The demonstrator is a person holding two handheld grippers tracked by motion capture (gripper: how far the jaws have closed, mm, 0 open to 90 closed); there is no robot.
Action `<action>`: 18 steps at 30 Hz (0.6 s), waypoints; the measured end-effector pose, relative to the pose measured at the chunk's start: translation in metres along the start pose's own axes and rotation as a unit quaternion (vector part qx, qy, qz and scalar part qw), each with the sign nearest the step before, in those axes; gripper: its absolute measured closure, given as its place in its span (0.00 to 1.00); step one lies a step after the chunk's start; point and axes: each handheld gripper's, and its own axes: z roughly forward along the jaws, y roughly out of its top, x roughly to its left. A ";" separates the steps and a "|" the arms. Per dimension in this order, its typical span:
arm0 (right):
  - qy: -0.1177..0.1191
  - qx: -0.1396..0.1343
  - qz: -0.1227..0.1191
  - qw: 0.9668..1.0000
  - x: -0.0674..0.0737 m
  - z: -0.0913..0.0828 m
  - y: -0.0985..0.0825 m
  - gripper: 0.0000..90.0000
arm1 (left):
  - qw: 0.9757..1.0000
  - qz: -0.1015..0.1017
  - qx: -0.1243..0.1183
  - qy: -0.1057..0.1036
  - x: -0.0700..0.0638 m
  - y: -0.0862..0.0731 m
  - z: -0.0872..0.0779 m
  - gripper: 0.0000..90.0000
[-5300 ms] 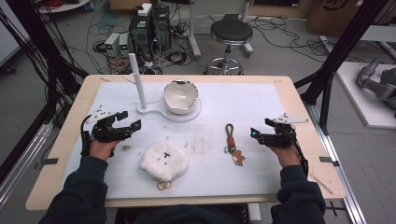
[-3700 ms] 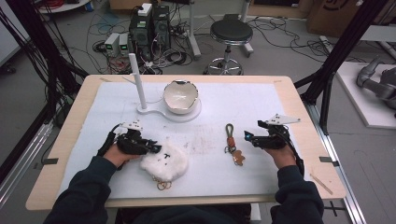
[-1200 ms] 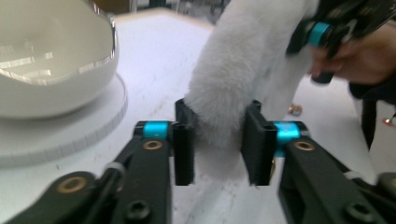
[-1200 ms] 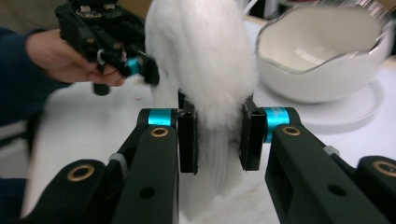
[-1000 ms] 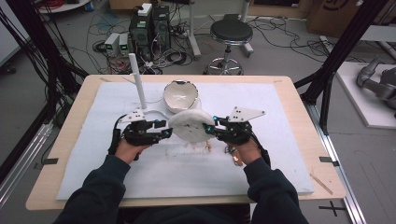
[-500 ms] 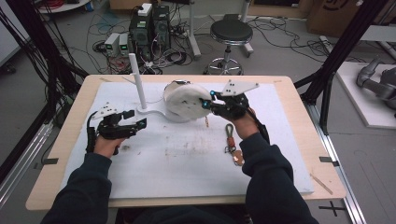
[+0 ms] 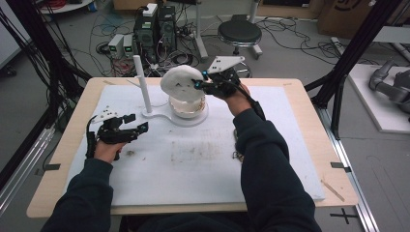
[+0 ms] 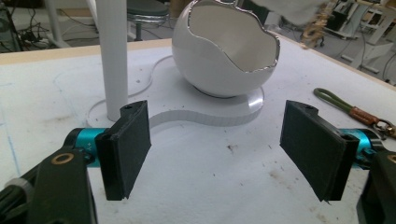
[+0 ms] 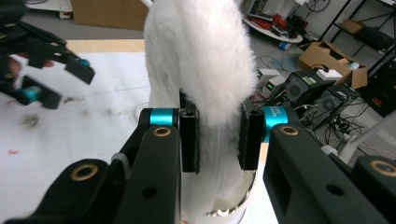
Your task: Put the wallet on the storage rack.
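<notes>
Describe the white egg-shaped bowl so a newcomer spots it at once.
Start at the white mat covering the wooden table, then find the flat white base at its far edge with a thin post. Beside that post sits the bowl: a glossy white sphere with a jagged, silver-edged opening like a cracked eggshell.

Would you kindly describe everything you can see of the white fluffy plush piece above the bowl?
The fluffy plush piece looks like soft white fur, rounded and flattish, with small dark marks on its face. It hangs in the air just above the white egg-shaped bowl, pinched at one edge between the shut pads of the right gripper. Nothing else touches it that I can see.
</notes>
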 end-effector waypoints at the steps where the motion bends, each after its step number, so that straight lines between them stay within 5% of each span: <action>1: 0.000 0.003 -0.003 1.000 -0.002 0.004 0.002 0.84 | 1.000 0.001 0.002 -0.001 0.000 0.000 0.000 0.27; 6: -0.007 0.013 -0.008 1.000 -0.009 0.020 0.011 0.84 | 1.000 -0.001 0.002 -0.002 0.000 -0.001 0.000 0.27; 12: -0.021 0.046 -0.043 0.998 -0.015 0.033 0.005 0.84 | 1.000 -0.006 -0.001 0.001 0.002 -0.002 -0.002 0.28; 18: -0.037 0.085 -0.089 0.992 -0.015 0.035 -0.005 0.84 | 1.000 -0.007 0.000 0.000 0.002 -0.002 -0.002 0.28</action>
